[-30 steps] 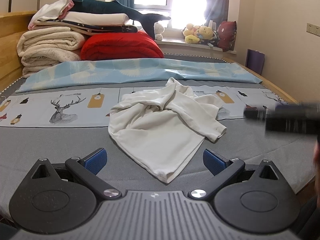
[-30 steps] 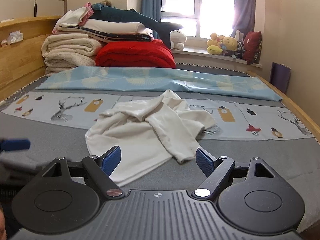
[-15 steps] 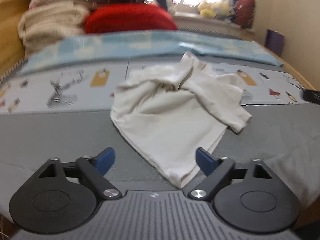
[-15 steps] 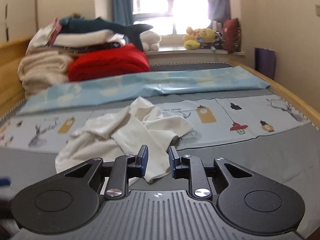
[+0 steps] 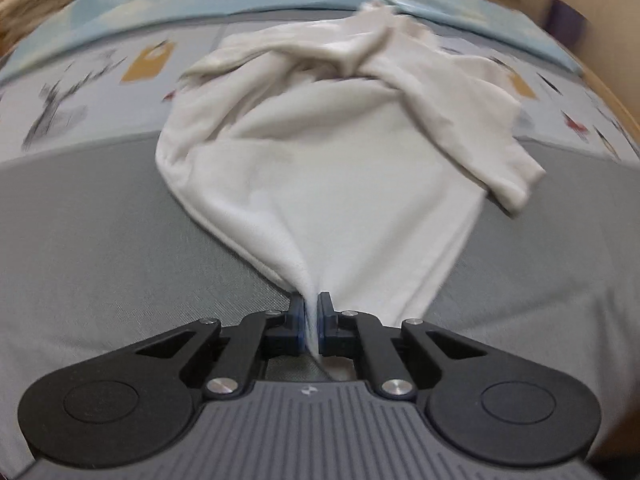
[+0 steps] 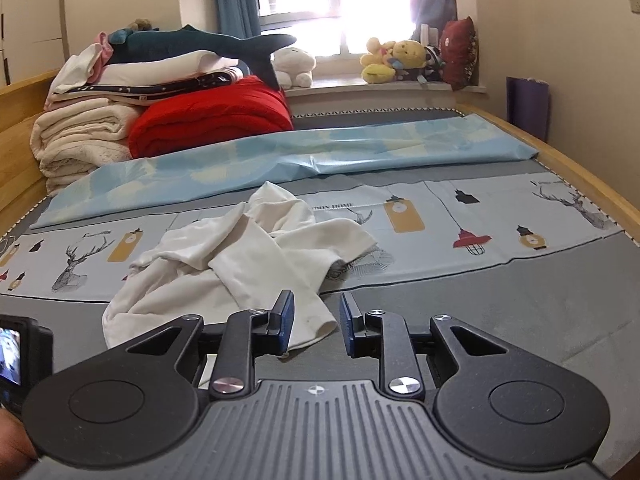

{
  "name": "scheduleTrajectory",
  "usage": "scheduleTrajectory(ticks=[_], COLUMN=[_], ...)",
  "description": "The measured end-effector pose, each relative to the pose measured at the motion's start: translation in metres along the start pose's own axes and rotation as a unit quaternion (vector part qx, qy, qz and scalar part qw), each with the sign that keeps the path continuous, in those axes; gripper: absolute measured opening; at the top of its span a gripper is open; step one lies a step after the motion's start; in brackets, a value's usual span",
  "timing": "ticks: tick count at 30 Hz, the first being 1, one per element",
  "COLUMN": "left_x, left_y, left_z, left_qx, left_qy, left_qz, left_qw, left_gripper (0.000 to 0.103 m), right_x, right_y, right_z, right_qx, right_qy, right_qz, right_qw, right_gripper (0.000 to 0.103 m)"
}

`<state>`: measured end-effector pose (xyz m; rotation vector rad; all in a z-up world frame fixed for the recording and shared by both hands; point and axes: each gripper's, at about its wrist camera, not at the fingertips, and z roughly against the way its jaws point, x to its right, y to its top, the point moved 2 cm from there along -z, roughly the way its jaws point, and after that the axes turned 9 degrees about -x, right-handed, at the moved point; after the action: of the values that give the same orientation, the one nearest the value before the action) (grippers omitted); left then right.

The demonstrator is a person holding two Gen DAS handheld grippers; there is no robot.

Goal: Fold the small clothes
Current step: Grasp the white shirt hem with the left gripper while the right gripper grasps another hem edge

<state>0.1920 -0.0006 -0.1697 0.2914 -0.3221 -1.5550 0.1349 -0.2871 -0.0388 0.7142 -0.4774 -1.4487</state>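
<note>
A crumpled white garment (image 5: pixel 332 184) lies on the grey bed cover (image 5: pixel 100 240). In the left wrist view its near corner is bunched into a pleat between the blue pads, and my left gripper (image 5: pixel 309 300) is shut on it, low over the cover. In the right wrist view the same garment (image 6: pixel 248 264) spreads ahead and to the left. My right gripper (image 6: pixel 316 308) stands with its jaws narrowed but apart. A sleeve cuff (image 6: pixel 316 320) lies in the gap beneath them, and the pads do not press on it.
A light blue sheet (image 6: pixel 320 152) and a printed strip (image 6: pixel 480 216) cross the bed beyond the garment. Folded blankets (image 6: pixel 80 136), a red quilt (image 6: pixel 212 120) and a plush shark (image 6: pixel 208 44) are stacked at the back left. A wooden bed rail (image 6: pixel 592 184) runs along the right. The left gripper's camera (image 6: pixel 16 348) shows at the lower left.
My left gripper dropped forward to the garment's near corner and shut on it. My right gripper's jaws narrowed from wide open, and it shifted so the sleeve cuff lies under them.
</note>
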Motion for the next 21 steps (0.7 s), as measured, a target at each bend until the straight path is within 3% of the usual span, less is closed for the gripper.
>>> scheduleTrajectory(ticks=[5, 9, 11, 12, 14, 15, 17, 19, 21], left_x=[-0.029, -0.083, -0.112, -0.125, -0.153, -0.168, -0.188, -0.193, -0.195], left_y=[-0.006, -0.033, -0.047, -0.051, -0.056, -0.057, -0.052, -0.04, -0.032], left_z=[0.038, 0.041, 0.035, 0.031, 0.027, 0.024, 0.022, 0.031, 0.038], left_qx=[-0.019, -0.082, -0.114, -0.123, -0.122, -0.118, -0.13, -0.107, -0.081], left_qy=[0.004, 0.044, 0.06, 0.061, 0.049, 0.026, -0.008, -0.023, -0.042], left_qz=[-0.139, -0.23, -0.247, -0.24, -0.184, -0.134, -0.067, -0.041, -0.027], left_qw=[0.9902, 0.9688, 0.9605, 0.961, 0.9741, 0.9835, 0.9892, 0.9932, 0.9954], left_gripper=[0.005, 0.005, 0.005, 0.005, 0.006, 0.008, 0.011, 0.021, 0.048], right_x=[0.005, 0.0, -0.003, -0.005, -0.008, -0.01, -0.009, -0.008, -0.007], right_y=[0.0, -0.002, -0.003, -0.003, -0.004, -0.003, -0.001, 0.001, 0.004], right_z=[-0.002, -0.003, -0.004, -0.005, -0.009, -0.012, -0.022, -0.039, -0.06], right_qx=[-0.002, -0.005, -0.008, -0.01, -0.015, -0.019, -0.032, -0.053, -0.077], right_qy=[-0.005, -0.006, -0.008, -0.01, -0.014, -0.016, -0.018, -0.015, -0.007], right_qz=[-0.022, -0.028, -0.023, -0.018, -0.009, -0.006, -0.011, -0.019, -0.022], right_qw=[1.0, 1.0, 1.0, 1.0, 1.0, 1.0, 0.999, 0.998, 0.997], right_gripper=[0.026, 0.026, 0.026, 0.026, 0.026, 0.026, 0.026, 0.026, 0.031])
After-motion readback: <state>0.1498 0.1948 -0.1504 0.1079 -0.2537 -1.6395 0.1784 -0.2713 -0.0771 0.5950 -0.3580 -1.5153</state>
